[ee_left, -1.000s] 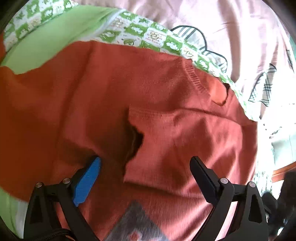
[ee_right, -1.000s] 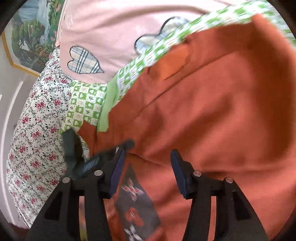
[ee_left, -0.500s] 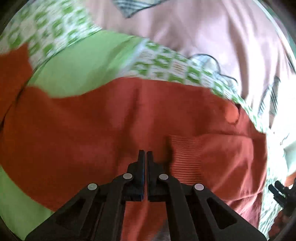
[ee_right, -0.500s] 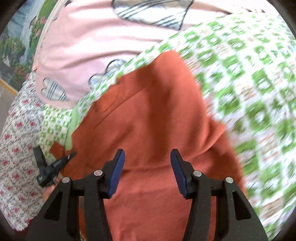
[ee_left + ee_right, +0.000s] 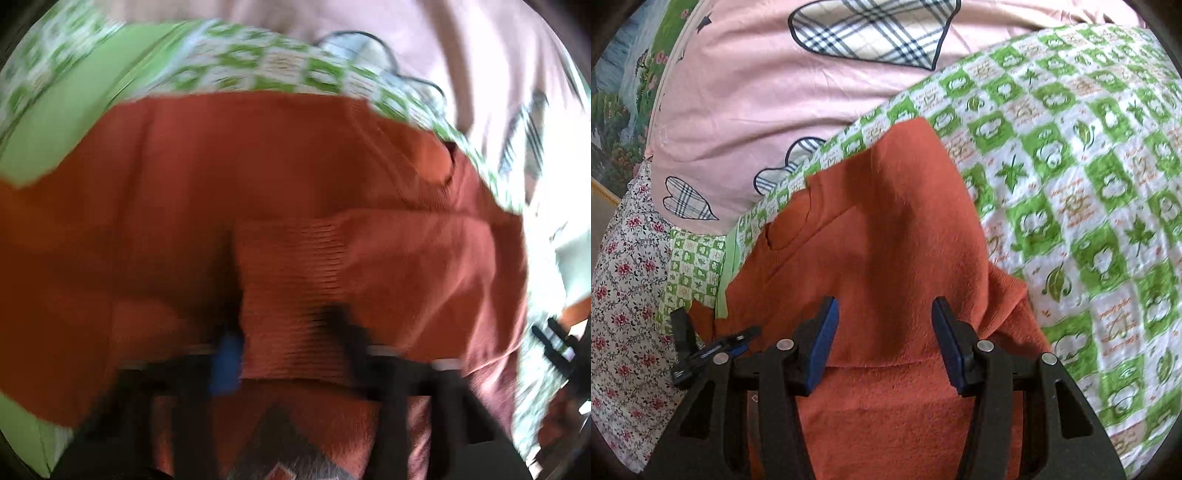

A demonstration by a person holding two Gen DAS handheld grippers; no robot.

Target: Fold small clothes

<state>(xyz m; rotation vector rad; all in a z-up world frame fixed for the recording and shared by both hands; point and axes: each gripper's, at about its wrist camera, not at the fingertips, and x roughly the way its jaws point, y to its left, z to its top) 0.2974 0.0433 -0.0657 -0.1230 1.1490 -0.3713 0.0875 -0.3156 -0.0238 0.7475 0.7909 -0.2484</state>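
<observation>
Left wrist view, blurred by motion: a rust-orange sweater fills the centre of the frame, lying spread on a bed. One sleeve is folded in across the body from the right, so its ribbed cuff sits at lower centre. A grey diamond patch shows on the knit at the bottom edge. The left gripper has its jaws apart, having just been opening. The blue finger is at the cuff's left edge and the black finger is over its right part. The blur hides whether either pad touches the knit.

Under the sweater lies a green-and-white checked blanket, with a plain green side showing at upper left. A pink sheet occupies the upper right.

Right wrist view, sharp: the sweater runs from the bottom edge up to the centre, with its neckline at centre left. The right gripper hangs over it with its jaws apart, and the knit between them is not pinched. The checked blanket covers the whole right half of the frame.

The pink sheet, printed with plaid hearts, spans the top. A floral cloth fills the lower left, and a landscape painting hangs on the wall at upper left. The other gripper appears at lower left, beside the sweater's edge.
</observation>
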